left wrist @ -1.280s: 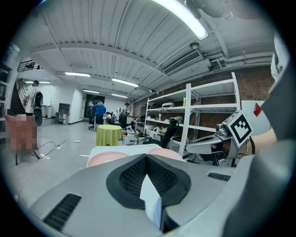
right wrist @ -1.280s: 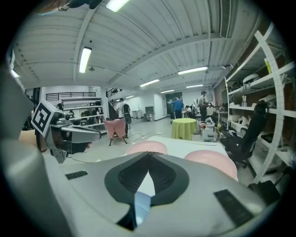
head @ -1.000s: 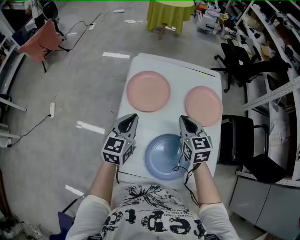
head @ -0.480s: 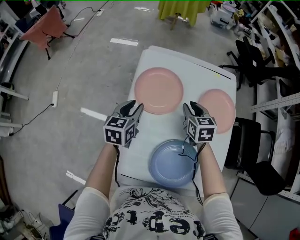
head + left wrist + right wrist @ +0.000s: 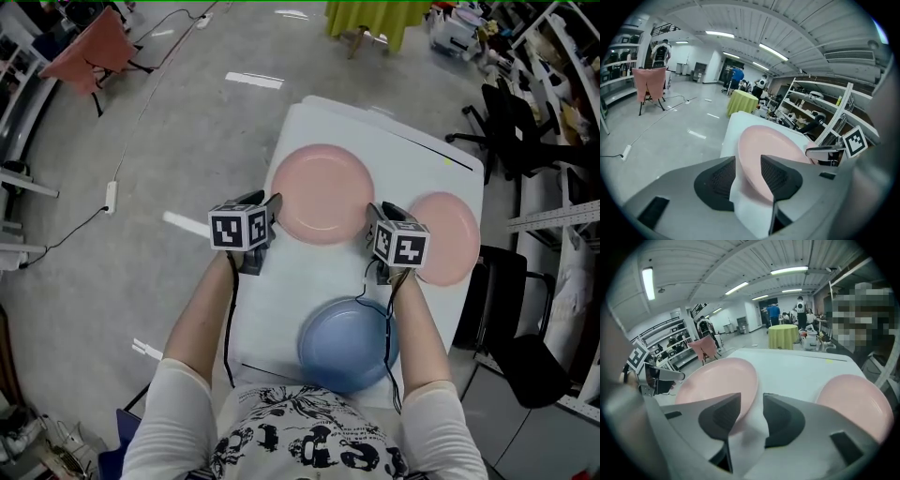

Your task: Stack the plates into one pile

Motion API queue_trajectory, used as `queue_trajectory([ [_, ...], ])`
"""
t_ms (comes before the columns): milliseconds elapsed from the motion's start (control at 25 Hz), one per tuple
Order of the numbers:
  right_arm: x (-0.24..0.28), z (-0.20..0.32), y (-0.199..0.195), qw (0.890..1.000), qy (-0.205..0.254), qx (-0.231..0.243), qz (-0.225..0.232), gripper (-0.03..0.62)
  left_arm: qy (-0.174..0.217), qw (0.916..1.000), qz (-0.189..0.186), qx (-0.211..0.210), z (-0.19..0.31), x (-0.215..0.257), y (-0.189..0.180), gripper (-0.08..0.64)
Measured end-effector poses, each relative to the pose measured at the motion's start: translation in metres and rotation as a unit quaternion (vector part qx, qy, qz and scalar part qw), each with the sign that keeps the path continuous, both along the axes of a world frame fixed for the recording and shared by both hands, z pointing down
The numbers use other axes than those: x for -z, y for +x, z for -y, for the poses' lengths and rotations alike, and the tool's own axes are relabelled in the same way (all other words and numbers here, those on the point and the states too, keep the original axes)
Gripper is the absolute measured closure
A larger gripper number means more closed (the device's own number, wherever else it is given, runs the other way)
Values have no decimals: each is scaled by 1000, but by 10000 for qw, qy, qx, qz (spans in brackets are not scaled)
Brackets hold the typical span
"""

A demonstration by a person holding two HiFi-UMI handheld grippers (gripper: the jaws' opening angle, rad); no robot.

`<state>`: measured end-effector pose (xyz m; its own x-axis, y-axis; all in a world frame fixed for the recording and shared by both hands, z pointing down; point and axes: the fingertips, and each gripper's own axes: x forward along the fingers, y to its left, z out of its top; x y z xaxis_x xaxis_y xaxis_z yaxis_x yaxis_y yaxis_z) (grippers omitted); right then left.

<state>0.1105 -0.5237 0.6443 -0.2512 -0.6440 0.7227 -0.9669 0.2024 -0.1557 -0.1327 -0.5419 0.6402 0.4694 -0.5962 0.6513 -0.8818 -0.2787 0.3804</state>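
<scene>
Poised at opposite rims of the large round pink plastic plate (image 5: 322, 192), far left on the white table (image 5: 412, 159), with left gripper (image 5: 270, 208) and right gripper (image 5: 378, 214) just opened, unclamped; could tip it if closed unevenly.

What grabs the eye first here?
Three plates sit on a white table: a big pink plate in the middle, a smaller pink plate to its right, and a blue plate nearest the person. The left gripper and right gripper flank the big pink plate. Their jaws have just been opening, and its rim lines up with each gap, but nothing is pinched yet.
</scene>
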Motion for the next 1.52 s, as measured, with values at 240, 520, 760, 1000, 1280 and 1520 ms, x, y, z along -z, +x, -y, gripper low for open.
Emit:
queue_trajectory([
  [240,-23,22,3,9991,-352,-203,86,454,-320,9995,-16,-52,37,-23,5,396],
  [520,-37,32,6,9984,-509,-215,82,450,-600,9980,96,-189,51,-44,8,425],
  [760,-42,36,2,9985,-460,-150,249,497,-520,9969,296,-516,53,-50,14,442],
  [1000,-42,36,-1,9981,-486,-118,358,531,-503,9961,420,-588,52,-48,18,483],
  [1280,-40,19,-10,9970,-655,-67,413,537,-733,9962,97,-453,32,-44,11,523],
  [1520,-24,-4,-14,9975,-556,-70,434,536,-600,9970,85,-486,11,-27,7,523],
])
